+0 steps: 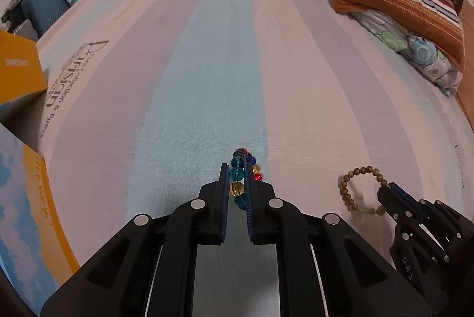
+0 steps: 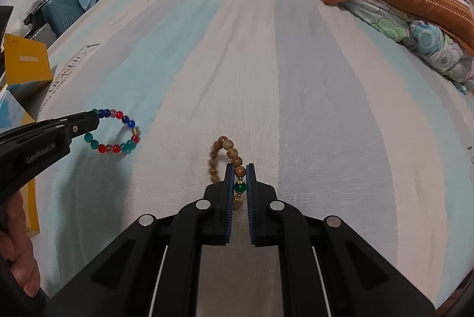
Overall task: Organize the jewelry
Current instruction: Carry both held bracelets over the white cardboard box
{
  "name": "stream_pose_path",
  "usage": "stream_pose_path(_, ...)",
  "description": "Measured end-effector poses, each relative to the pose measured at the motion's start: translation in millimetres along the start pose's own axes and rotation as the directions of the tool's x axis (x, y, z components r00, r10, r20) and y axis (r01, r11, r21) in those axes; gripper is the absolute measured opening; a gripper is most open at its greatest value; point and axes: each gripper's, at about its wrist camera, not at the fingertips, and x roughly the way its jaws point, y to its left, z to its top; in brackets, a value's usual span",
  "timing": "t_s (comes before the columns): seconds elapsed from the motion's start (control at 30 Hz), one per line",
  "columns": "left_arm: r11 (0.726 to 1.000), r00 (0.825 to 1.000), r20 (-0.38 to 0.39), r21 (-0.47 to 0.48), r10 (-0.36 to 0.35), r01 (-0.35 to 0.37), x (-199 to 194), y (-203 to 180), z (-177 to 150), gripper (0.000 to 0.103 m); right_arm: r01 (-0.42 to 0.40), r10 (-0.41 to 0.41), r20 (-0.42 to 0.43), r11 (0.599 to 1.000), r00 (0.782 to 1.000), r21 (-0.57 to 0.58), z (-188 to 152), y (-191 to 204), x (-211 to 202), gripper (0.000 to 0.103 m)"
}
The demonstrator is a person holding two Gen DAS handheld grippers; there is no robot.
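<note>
My left gripper (image 1: 236, 172) is shut on a bracelet of coloured glass beads (image 1: 237, 173), teal, amber, blue and red, held edge-on above the striped bed sheet. In the right wrist view the same coloured bracelet (image 2: 118, 130) hangs as an open ring from the left gripper (image 2: 96, 117). My right gripper (image 2: 239, 169) is shut on a brown wooden bead bracelet (image 2: 228, 151) with a green bead between the pads. The left wrist view shows that wooden bracelet (image 1: 360, 189) as a loop hanging from the right gripper (image 1: 385, 189) at lower right.
A yellow box (image 1: 17, 68) with an open lid stands at the left edge of the bed, also seen as the yellow box (image 2: 26, 65). Folded quilts and blankets (image 1: 400, 0) are stacked at the far right. A blue suitcase (image 1: 44, 6) stands beyond the bed. A hand (image 2: 17, 243) grips the left tool.
</note>
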Motion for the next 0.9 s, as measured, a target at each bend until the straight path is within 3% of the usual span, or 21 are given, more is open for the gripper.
stream_pose_path(0.37, 1.000, 0.999, 0.040, 0.015, -0.013, 0.012, -35.4, -0.4, -9.1, 0.009, 0.015, -0.015, 0.027, 1.000, 1.000, 0.002, 1.6, 6.8, -23.2, 0.007)
stream_pose_path(0.9, 0.999, 0.994, 0.107, 0.028, 0.038, -0.042, -76.6, 14.7, -26.1, 0.009, 0.022, -0.023, 0.078, 1.000, 0.997, 0.009, 5.2, 14.6, -61.2, 0.007)
